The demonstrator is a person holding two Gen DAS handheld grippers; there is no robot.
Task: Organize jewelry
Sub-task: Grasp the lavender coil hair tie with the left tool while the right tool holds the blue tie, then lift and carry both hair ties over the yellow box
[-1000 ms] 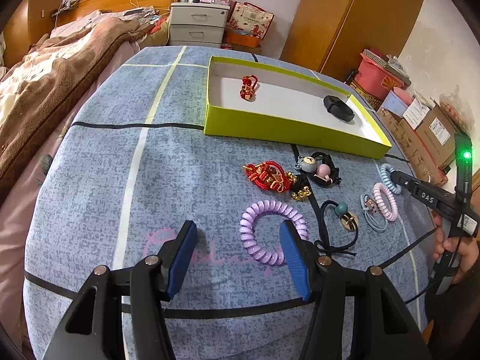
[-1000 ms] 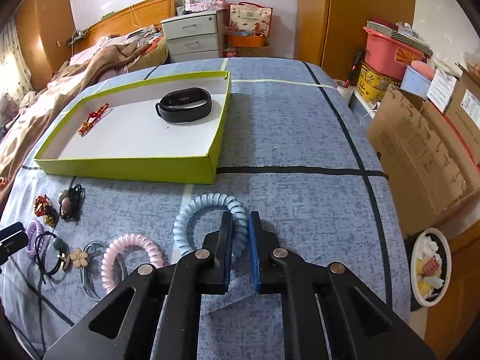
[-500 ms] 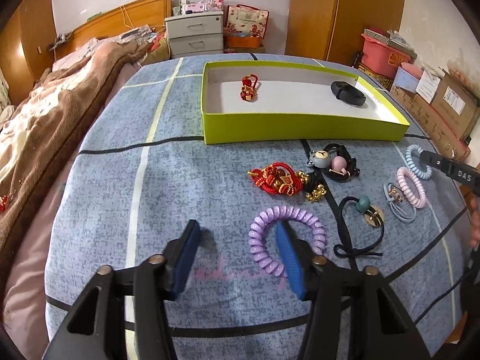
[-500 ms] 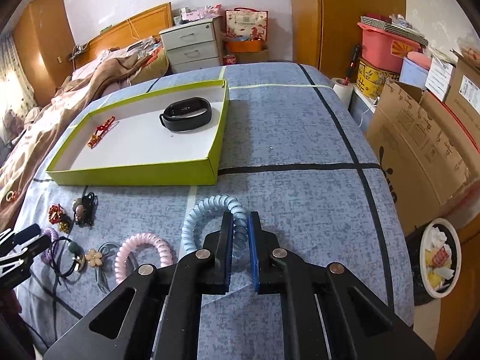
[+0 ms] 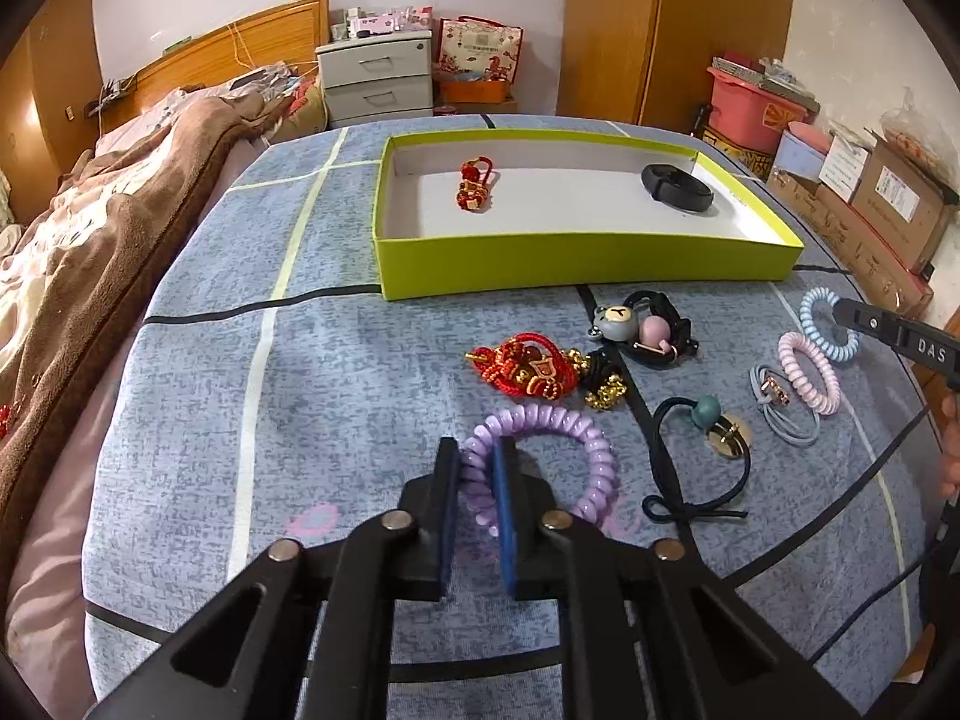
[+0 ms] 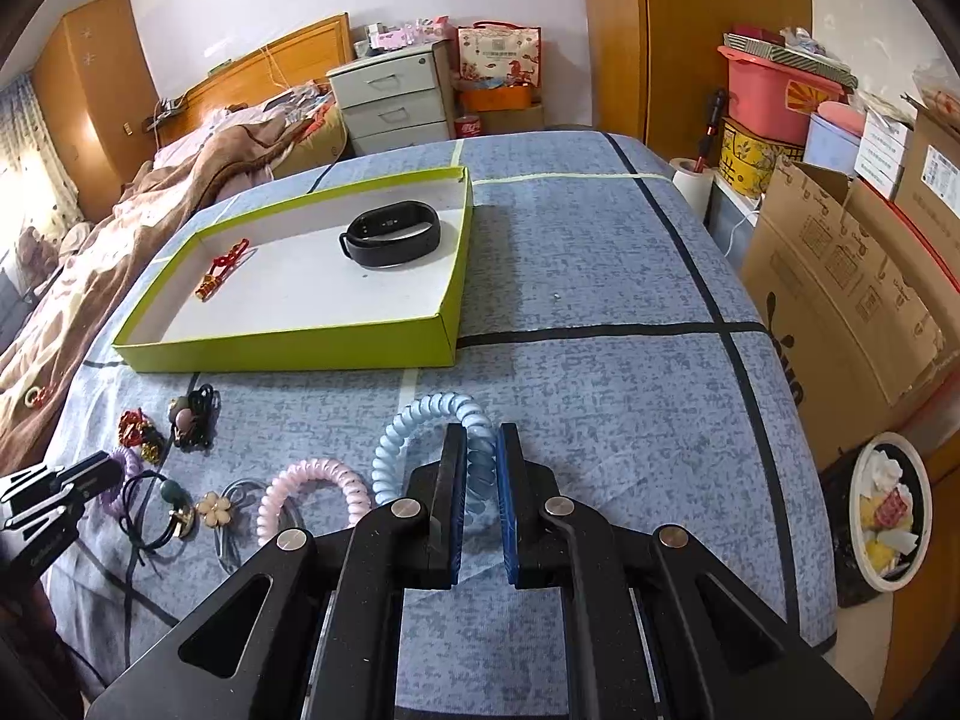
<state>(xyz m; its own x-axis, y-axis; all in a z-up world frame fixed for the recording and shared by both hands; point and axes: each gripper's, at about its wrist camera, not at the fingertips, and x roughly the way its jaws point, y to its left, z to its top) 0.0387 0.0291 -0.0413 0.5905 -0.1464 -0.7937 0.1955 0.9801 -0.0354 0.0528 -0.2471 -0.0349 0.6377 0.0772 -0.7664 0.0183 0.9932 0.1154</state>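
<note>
The purple coil hair tie point(image 5: 594, 456) lies on the blue bedspread, its left side between the pads of my left gripper point(image 5: 477, 450), whose jaws are closing and press on it. My right gripper point(image 6: 480, 435) is shut on the right side of the light blue coil hair tie point(image 6: 408, 426), which rests on the cloth. Beyond both stands the lime-green box point(image 5: 540, 258), also in the right wrist view point(image 6: 288, 348). It holds a red bracelet point(image 5: 476, 185) and a black wristband point(image 6: 390, 232). A pink coil point(image 6: 312, 474) lies just left of the blue one.
Between the box and the grippers lie a red knotted charm point(image 5: 528, 366), a bear hair tie point(image 5: 636, 324), a dark tie with a teal bead point(image 5: 708, 420) and a grey-blue tie point(image 5: 780, 408). A brown blanket point(image 5: 90, 228) covers the left. Cardboard boxes point(image 6: 840, 288) line the right edge.
My left gripper's jaws came together from wide open onto the purple coil's left side. The right gripper stayed shut on the blue coil, hardly moving.
</note>
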